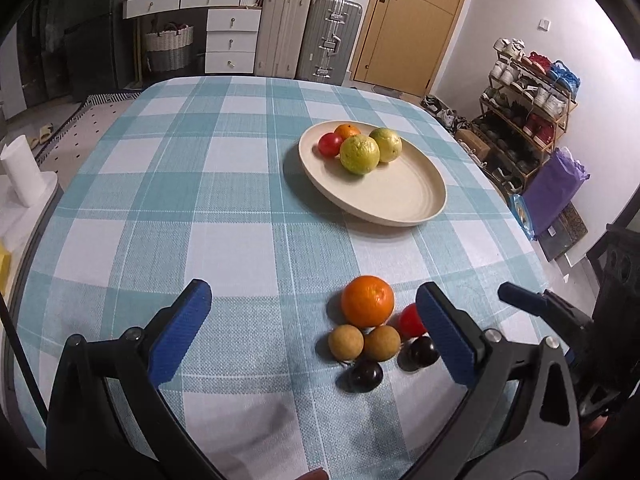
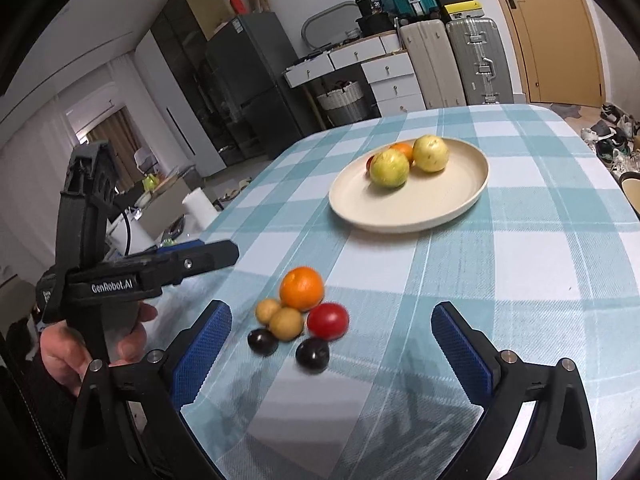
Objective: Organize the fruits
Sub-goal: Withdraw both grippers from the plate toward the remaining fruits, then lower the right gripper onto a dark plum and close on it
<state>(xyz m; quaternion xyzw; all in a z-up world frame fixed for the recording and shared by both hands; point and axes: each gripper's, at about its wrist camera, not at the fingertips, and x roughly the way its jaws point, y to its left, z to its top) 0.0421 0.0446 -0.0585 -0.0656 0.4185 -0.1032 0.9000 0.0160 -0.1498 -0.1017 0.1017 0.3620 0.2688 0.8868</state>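
Observation:
A cream plate (image 1: 400,196) (image 2: 440,204) on the checked tablecloth holds two yellow-green fruits (image 1: 359,154), a small orange (image 1: 347,131) and a red tomato (image 1: 329,145). Nearer, a loose cluster lies on the cloth: an orange (image 1: 367,301) (image 2: 301,288), a red tomato (image 1: 410,322) (image 2: 328,321), two tan longans (image 1: 346,342) (image 2: 285,322) and two dark plums (image 1: 366,376) (image 2: 313,354). My left gripper (image 1: 316,332) is open and empty, its right finger beside the cluster. My right gripper (image 2: 332,348) is open and empty, just short of the cluster.
The table edge (image 1: 520,216) drops off at the right towards a shoe rack (image 1: 528,120) and a purple bag (image 1: 556,192). A white paper roll (image 1: 20,172) stands off the left edge. Suitcases (image 1: 308,36) and drawers stand behind the table.

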